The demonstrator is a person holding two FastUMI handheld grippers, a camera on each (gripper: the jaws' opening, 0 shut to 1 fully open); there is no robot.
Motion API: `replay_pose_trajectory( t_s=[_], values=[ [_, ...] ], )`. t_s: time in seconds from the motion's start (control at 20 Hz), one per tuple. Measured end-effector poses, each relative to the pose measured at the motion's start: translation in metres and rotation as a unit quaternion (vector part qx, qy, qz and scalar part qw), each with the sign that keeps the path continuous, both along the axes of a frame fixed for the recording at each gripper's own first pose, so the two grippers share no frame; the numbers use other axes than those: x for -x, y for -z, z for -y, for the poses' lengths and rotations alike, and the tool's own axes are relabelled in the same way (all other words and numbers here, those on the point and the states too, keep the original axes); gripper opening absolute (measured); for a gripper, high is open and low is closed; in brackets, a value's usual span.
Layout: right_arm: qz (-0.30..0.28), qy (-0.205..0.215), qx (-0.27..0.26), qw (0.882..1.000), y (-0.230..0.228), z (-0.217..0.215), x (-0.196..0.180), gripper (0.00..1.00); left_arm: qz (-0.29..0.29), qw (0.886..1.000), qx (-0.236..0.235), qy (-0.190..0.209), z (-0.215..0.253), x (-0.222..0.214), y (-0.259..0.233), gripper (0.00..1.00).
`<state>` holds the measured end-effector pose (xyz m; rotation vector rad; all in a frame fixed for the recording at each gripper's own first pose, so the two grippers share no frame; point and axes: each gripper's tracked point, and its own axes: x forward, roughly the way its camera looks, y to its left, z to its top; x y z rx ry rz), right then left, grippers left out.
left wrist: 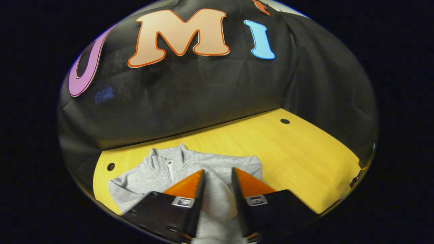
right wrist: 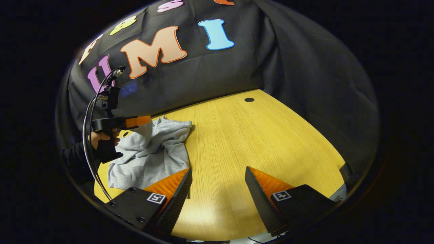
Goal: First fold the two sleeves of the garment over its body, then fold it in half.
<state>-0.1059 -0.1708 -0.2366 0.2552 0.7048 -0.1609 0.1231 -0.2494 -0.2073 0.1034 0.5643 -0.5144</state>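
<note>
The wide yellow wood-grain table takes up most of the booth floor, its bare boards running from the black cloth wall down toward the right gripper. Two small dark round holes are set into it near the wall: one by the table's far right part, one at its left edge.

On the left part of the table lies the light grey fleece garment with a short zip collar. In the left gripper view its collar points toward the wall and the cloth spreads out to either side of the zip; in the right gripper view the garment looks rumpled, with part of it lifted off the table.

The left gripper hangs above the garment's body, its fingers set narrowly apart with a fold of grey cloth rising between them; whether both press on it I cannot tell. From the right gripper view, that gripper sits over the garment with cloth hanging below its tip, a hand in a dark sleeve gripping its handle.

The right gripper hovers over bare table beside the garment, fingers spread wide, nothing between them.
</note>
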Motion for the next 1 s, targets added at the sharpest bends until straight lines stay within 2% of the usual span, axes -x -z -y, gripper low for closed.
replay_pose_trajectory(
  t_s=[0.1,0.2,0.35,0.4,0.45,0.7,1.0],
  values=[
    [0.002,-0.007,-0.003,1.000,-0.002,-0.007,-0.006,0.98,0.022,1.000,-0.003,-0.013,-0.013,0.001,-0.013,1.00],
    [0.007,-0.016,-0.007,1.000,-0.002,-0.016,-0.014,0.98,0.035,0.999,0.004,-0.030,-0.027,0.001,-0.025,0.95],
    [0.011,-0.037,-0.011,0.999,-0.002,-0.035,-0.027,0.98,0.050,0.997,0.015,-0.064,-0.063,0.009,-0.039,0.95],
    [0.012,-0.045,-0.012,0.999,-0.002,-0.041,-0.031,0.94,0.051,0.996,0.016,-0.074,-0.076,0.012,-0.042,0.95],
    [0.013,-0.053,-0.013,0.998,-0.002,-0.048,-0.036,0.98,0.053,0.995,0.017,-0.084,-0.091,0.017,-0.045,0.95],
    [0.013,-0.085,-0.019,0.996,0.002,-0.079,-0.053,0.98,0.057,0.989,0.001,-0.138,-0.173,0.042,-0.046,0.95],
    [0.011,-0.103,-0.020,0.994,0.009,-0.107,-0.068,0.98,0.038,0.980,-0.027,-0.193,-0.260,0.088,-0.025,0.95]
  ],
)
